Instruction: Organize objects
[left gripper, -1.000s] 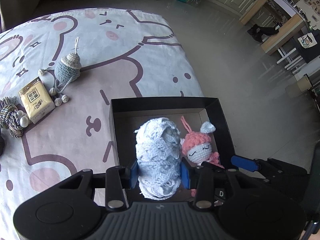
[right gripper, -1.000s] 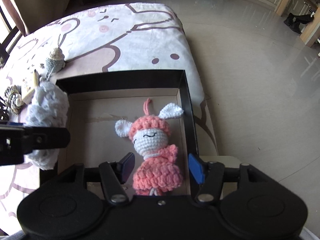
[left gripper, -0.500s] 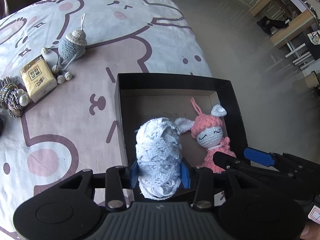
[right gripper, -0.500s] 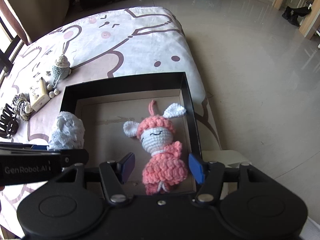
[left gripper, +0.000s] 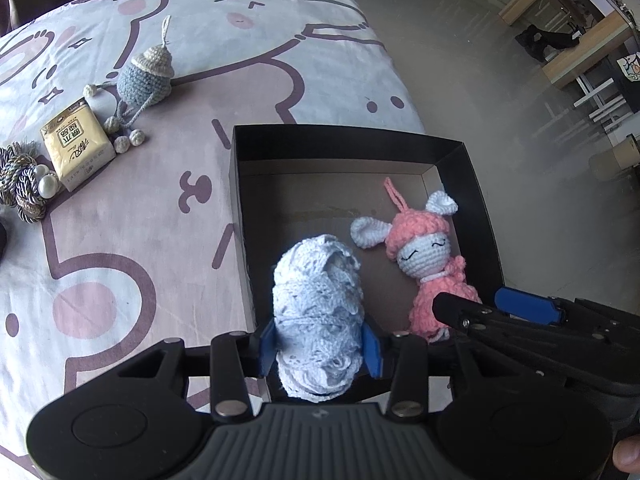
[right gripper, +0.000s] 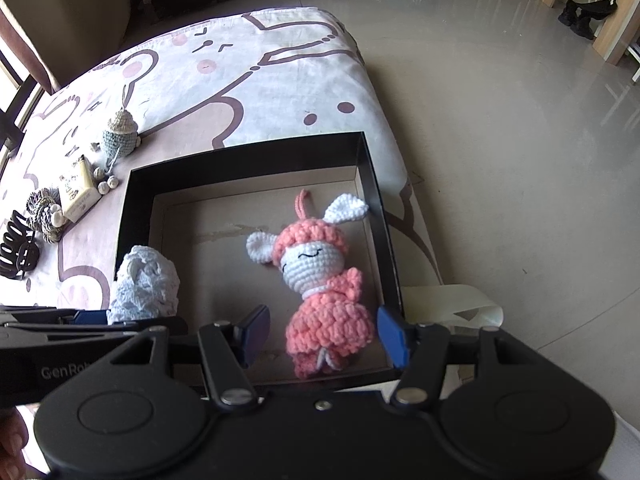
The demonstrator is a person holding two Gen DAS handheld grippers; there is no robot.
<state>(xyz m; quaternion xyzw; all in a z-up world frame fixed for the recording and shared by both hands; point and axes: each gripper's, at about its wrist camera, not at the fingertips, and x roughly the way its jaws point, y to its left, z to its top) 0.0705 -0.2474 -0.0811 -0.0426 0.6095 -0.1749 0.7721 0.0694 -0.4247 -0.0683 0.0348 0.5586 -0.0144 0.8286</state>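
Left gripper (left gripper: 318, 347), jaws opening, pads pressing a pale blue lace bundle (left gripper: 318, 312) over the black cardboard box (left gripper: 352, 146). Right gripper (right gripper: 322, 334) released around the pink crocheted doll (right gripper: 320, 280) lying inside, at 3 o'clock of the bundle.

A table (left gripper: 132, 248) under a cartoon-print cloth bore a black box (left gripper: 352, 144) at its right edge, with a blue crochet charm (left gripper: 146, 78), tissue packet (left gripper: 78, 148), braided cord (left gripper: 22, 184) and black hair claw (right gripper: 16, 246) toward its left edge.
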